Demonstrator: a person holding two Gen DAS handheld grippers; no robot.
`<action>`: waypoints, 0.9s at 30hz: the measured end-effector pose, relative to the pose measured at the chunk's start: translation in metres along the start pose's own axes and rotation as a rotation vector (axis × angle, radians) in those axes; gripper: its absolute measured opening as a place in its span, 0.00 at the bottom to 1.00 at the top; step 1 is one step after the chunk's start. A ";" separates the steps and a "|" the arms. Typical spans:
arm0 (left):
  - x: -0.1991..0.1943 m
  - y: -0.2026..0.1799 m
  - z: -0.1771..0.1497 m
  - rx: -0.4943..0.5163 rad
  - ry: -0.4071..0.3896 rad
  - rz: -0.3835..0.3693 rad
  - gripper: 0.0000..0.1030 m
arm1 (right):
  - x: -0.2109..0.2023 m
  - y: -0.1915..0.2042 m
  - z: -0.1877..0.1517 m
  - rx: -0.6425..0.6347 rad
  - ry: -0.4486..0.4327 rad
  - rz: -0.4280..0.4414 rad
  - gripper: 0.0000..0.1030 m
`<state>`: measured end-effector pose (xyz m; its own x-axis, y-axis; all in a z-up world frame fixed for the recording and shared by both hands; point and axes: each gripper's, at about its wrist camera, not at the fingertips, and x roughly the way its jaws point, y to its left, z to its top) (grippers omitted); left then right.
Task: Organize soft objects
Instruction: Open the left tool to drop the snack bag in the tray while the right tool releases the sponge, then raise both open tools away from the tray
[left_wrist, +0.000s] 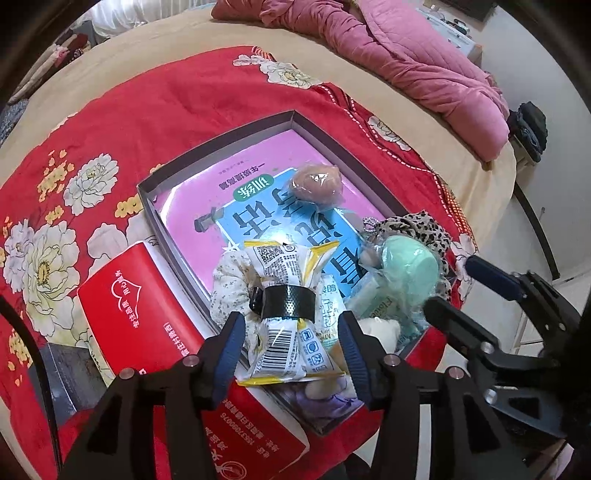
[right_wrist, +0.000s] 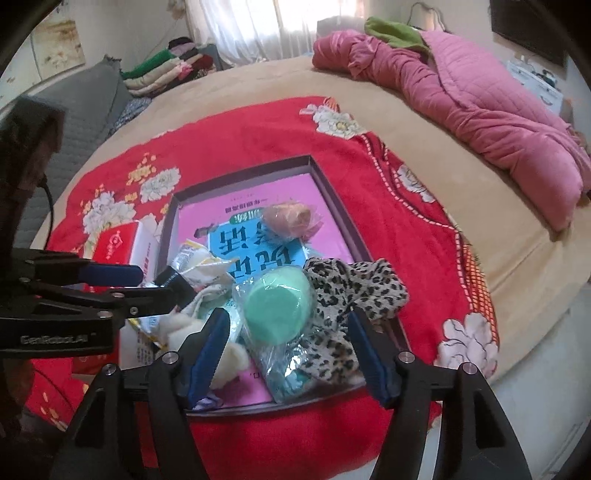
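On the left, the left wrist view is showing the red tissue box (left_wrist: 140, 314) lying on the red floral blanket (left_wrist: 166, 122) right beside the shallow box (left_wrist: 221, 142); in the right wrist view only a corner of it is peeking out behind the left tool. The left tool (left_wrist: 291, 343) is pointing down over the yellow-and-white snack packet (left_wrist: 284, 314) with a black band around its middle. Its fingers (left_wrist: 231, 347) are standing apart on either side of the packet, and the pads aren't pressing on it. The barcode on that packet is only readable from this camera.

Moving right, the peach ball in clear wrap (right_wrist: 290, 219) is sitting on the pink book cover (right_wrist: 258, 195) lining the box, well apart from the rest. The right tool (right_wrist: 288, 350) is hanging wide open around the mint green ball (right_wrist: 279, 308) in its plastic bag, no contact showing. The leopard-print cloth (right_wrist: 365, 288) is draping over the box's right wall, way clearer in the right wrist view. That view is also catching the folded clothes pile (right_wrist: 166, 70) and the pink quilt (right_wrist: 480, 110) on the bed.
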<state>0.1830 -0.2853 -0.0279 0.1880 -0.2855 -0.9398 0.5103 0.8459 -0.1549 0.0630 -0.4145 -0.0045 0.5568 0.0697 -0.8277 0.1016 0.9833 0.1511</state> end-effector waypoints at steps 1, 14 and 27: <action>-0.001 0.000 -0.001 0.000 -0.003 -0.002 0.52 | -0.005 0.000 0.000 0.000 -0.008 -0.002 0.71; -0.027 -0.001 -0.018 0.004 -0.054 -0.009 0.64 | -0.068 0.004 0.005 0.026 -0.151 -0.086 0.75; -0.060 0.010 -0.036 -0.019 -0.115 -0.016 0.70 | -0.077 0.024 -0.001 0.015 -0.155 -0.104 0.75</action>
<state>0.1467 -0.2442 0.0157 0.2755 -0.3474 -0.8963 0.4979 0.8492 -0.1760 0.0216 -0.3960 0.0626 0.6625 -0.0604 -0.7466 0.1767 0.9812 0.0774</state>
